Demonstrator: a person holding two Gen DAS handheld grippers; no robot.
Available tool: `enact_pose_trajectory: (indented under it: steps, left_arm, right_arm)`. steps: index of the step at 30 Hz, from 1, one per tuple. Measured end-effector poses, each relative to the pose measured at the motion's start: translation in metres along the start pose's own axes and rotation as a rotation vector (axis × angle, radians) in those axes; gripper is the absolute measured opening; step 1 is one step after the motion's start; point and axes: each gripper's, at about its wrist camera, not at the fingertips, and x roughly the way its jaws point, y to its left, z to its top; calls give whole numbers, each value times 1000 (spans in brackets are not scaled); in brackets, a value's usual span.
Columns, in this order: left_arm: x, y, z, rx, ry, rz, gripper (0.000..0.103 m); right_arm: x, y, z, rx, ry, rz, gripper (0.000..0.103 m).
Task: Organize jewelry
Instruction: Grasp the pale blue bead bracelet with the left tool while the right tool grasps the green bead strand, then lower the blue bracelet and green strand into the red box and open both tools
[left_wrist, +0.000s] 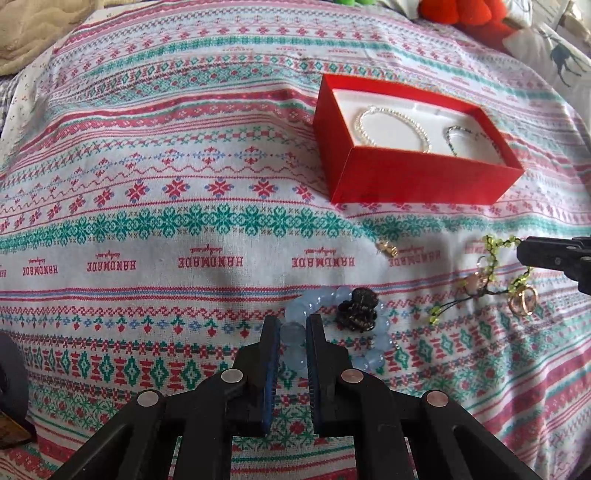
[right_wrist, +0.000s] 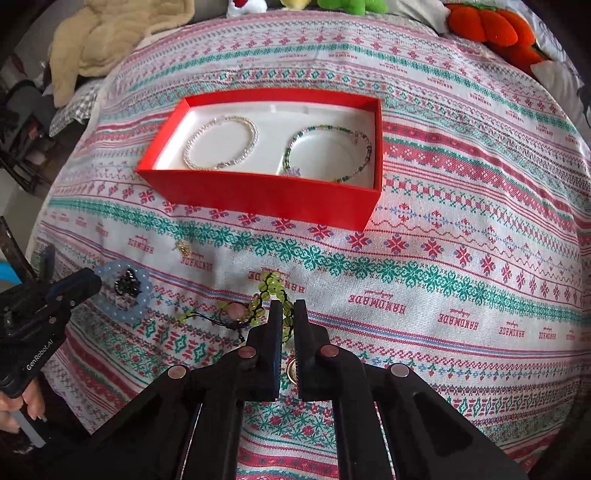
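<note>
A red box (left_wrist: 424, 179) (right_wrist: 258, 195) with a white liner holds a pearl bracelet (left_wrist: 391, 125) (right_wrist: 221, 142) and a green bead bracelet (right_wrist: 328, 151). My left gripper (left_wrist: 293, 325) is shut on a pale blue bead bracelet (left_wrist: 382, 339) (right_wrist: 122, 310), with a small black hair clip (left_wrist: 356, 308) lying inside its ring. My right gripper (right_wrist: 287, 308) is shut on a yellow-green bead bracelet (right_wrist: 267, 286) (left_wrist: 495, 251). A gold ring (left_wrist: 522, 301) (right_wrist: 291, 369) lies under the right gripper.
A small gold earring (left_wrist: 388, 249) (right_wrist: 183, 249) lies on the patterned cloth (left_wrist: 184, 184) in front of the box. A pink bead (right_wrist: 236, 308) sits on the green bracelet's cord. Plush toys (right_wrist: 491, 24) and a beige blanket (right_wrist: 110, 33) lie at the back.
</note>
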Motion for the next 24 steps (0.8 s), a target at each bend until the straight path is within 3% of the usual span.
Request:
enact_pose_trajectory:
  steps: [13,24]
  left_arm:
    - [-45,-24,16,5,-114,-75,9]
    - [-69,-38,53,-35,-204,-154,9]
  right_arm:
    - [-75,-6,7,27,-166,110,5]
    - [-104,-16,20,91,-251,148,6]
